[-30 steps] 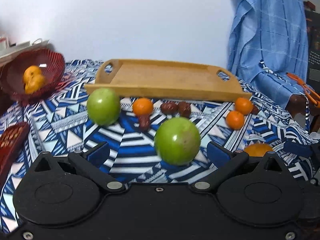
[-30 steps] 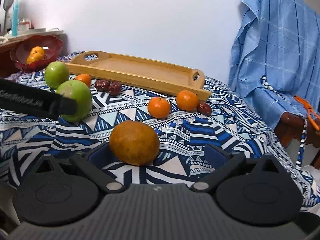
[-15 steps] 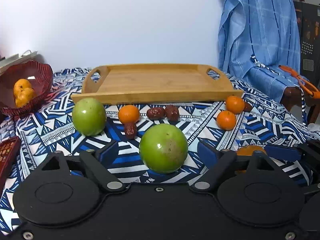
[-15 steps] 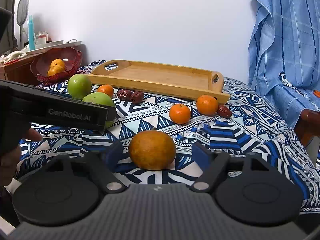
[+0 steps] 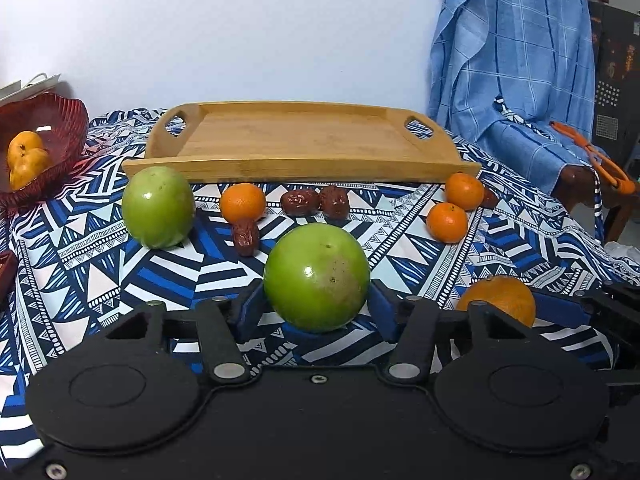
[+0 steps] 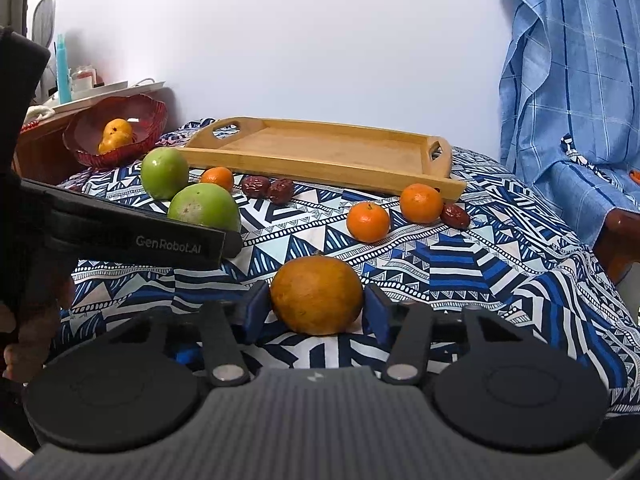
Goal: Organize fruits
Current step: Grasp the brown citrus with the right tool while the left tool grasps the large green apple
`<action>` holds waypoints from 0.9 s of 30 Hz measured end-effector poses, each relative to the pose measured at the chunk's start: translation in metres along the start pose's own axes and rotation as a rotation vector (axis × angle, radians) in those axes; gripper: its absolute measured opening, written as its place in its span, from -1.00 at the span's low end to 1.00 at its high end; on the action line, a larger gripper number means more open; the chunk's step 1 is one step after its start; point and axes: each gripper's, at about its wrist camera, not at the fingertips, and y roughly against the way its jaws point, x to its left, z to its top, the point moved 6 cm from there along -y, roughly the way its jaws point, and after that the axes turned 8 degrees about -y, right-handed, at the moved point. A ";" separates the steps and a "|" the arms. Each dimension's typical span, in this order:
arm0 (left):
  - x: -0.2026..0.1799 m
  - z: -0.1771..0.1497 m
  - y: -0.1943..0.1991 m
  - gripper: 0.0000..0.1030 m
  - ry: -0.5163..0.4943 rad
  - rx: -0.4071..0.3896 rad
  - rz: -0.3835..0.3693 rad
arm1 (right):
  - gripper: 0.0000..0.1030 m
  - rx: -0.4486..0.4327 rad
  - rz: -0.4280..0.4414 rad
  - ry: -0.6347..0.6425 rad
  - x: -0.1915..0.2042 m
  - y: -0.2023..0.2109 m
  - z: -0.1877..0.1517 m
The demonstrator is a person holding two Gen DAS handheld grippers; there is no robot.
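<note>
My left gripper [image 5: 316,308] is shut on a large green fruit [image 5: 317,276] that rests on the patterned tablecloth. My right gripper [image 6: 316,308] is shut on a big orange [image 6: 317,294], also on the cloth. The orange shows at the right of the left wrist view [image 5: 498,298]. A second green fruit [image 5: 158,207], small tangerines [image 5: 242,202] [image 5: 447,222] [image 5: 464,191] and dark red dates [image 5: 298,202] lie in front of an empty wooden tray [image 5: 304,168].
A red basket [image 5: 60,120] with yellow fruit stands at the far left. A blue checked cloth [image 5: 516,60] hangs over a chair at the right. The left gripper's body [image 6: 132,236] crosses the left of the right wrist view.
Both grippers have closed in from wide open. The left pads now press the green fruit and the right pads press the orange. Both views moved slightly closer to the fruits.
</note>
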 end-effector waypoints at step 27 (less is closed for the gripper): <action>0.065 0.104 -0.019 0.03 0.029 -0.109 0.117 | 0.04 -0.140 -0.040 -0.146 -0.035 -0.040 0.114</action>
